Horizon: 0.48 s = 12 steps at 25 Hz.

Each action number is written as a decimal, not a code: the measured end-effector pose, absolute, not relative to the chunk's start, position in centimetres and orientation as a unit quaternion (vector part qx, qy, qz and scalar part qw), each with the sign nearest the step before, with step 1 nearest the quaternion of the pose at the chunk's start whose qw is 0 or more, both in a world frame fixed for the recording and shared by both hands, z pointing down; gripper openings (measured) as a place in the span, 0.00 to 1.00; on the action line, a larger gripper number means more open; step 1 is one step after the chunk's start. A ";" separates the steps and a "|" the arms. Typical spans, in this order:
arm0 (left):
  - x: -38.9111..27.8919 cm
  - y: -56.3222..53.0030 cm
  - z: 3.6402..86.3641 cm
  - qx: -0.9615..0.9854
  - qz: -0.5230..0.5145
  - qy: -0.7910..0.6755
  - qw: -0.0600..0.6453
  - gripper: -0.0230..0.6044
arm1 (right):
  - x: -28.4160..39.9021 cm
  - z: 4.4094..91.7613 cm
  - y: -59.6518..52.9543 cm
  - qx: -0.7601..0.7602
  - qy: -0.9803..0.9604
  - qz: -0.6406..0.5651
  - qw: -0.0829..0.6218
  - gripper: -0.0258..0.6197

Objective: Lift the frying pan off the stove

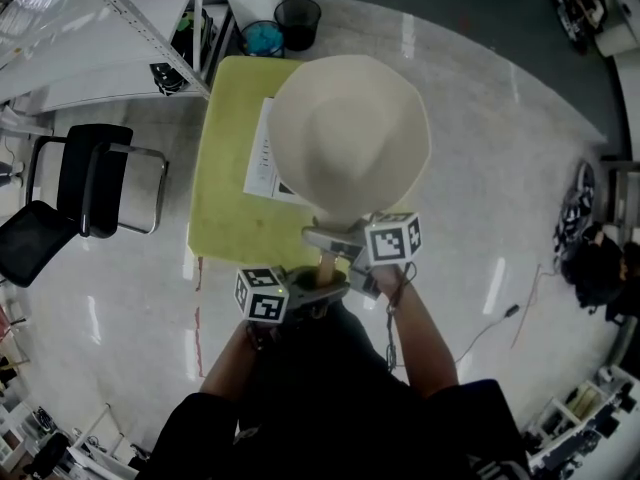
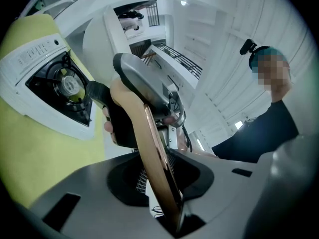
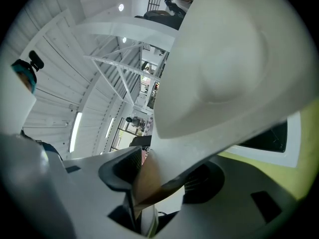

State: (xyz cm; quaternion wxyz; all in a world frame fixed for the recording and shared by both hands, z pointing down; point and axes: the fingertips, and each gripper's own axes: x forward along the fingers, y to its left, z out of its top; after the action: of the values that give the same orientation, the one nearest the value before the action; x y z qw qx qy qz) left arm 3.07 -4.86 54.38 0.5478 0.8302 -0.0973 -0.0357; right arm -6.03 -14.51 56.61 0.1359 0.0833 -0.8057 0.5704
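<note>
Outward, frying pan [image 1: 350, 138] (handle [image 1: 326, 264] toward person [image 1: 330, 408])

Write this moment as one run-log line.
frying pan: lifted clear of stove | left gripper: shut on handle | right gripper: shut on handle

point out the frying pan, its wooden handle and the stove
frying pan [image 1: 350, 133]: head view, middle of its cream body
wooden handle [image 2: 149, 143]: left gripper view, mid shaft
stove [image 2: 67, 86]: left gripper view, burner grate
</note>
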 end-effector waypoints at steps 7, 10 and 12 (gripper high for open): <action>3.8 -3.7 50.6 0.853 -0.037 -0.092 0.512 0.27 | -5.4 52.0 -13.5 0.085 -0.826 0.543 0.129 0.41; 4.2 -3.1 49.1 0.860 -0.038 -0.092 0.500 0.27 | -5.0 50.1 -12.9 0.085 -0.835 0.529 0.127 0.41; 4.4 -2.7 48.2 0.865 -0.038 -0.091 0.491 0.27 | -4.8 49.0 -12.5 0.087 -0.841 0.518 0.128 0.41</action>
State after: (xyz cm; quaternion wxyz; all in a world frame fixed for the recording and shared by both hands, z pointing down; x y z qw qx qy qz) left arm 4.44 -2.70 48.19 0.4913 0.8654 -0.0911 -0.0376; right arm -4.85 -12.52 49.04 0.1277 0.0868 -0.8413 0.5180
